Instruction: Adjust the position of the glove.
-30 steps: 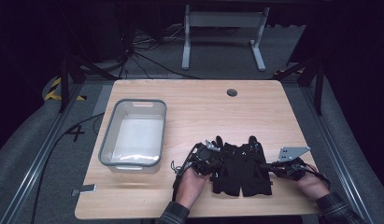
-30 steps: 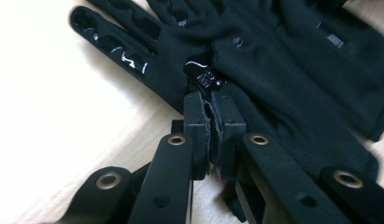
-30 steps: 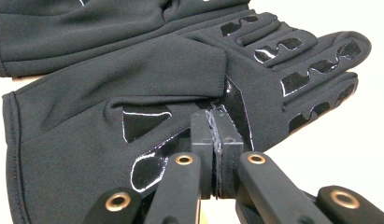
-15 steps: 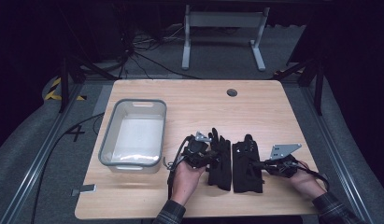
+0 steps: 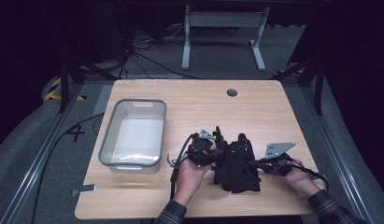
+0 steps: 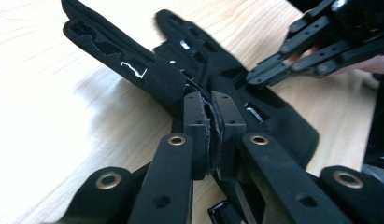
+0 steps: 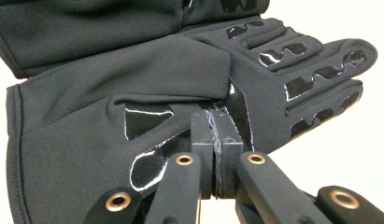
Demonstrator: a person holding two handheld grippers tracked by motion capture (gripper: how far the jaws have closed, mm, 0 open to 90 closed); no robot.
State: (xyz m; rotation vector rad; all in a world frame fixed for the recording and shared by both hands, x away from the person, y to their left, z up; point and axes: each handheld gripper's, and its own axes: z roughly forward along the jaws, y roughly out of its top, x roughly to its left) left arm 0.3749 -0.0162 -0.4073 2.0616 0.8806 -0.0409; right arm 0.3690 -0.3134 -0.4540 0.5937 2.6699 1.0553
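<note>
Two black gloves (image 5: 236, 164) with glossy finger patches lie close together on the wooden table (image 5: 189, 105), near its front edge. My left gripper (image 5: 212, 154) is at their left side, shut on a thin edge of the left glove (image 6: 147, 74), whose fingers point away. Fabric is pinched between its jaws (image 6: 210, 126). On the gloves' right side, my right gripper (image 5: 259, 163) is shut on an edge of the right glove (image 7: 133, 79), by the folded flap (image 7: 216, 140). The right gripper's fingers (image 6: 292, 60) also appear in the left gripper view, at the top right.
An empty clear plastic bin (image 5: 133, 133) with a grey rim stands on the table's left part. A round cable hole (image 5: 232, 92) sits near the far edge. A small grey tag (image 5: 83, 190) lies at the front left corner. Bare wood stretches behind the gloves.
Half a second ago the gloves lay apart with a gap between them. Both grippers have moved inward, and the gloves now lie together. Both stayed shut throughout.
</note>
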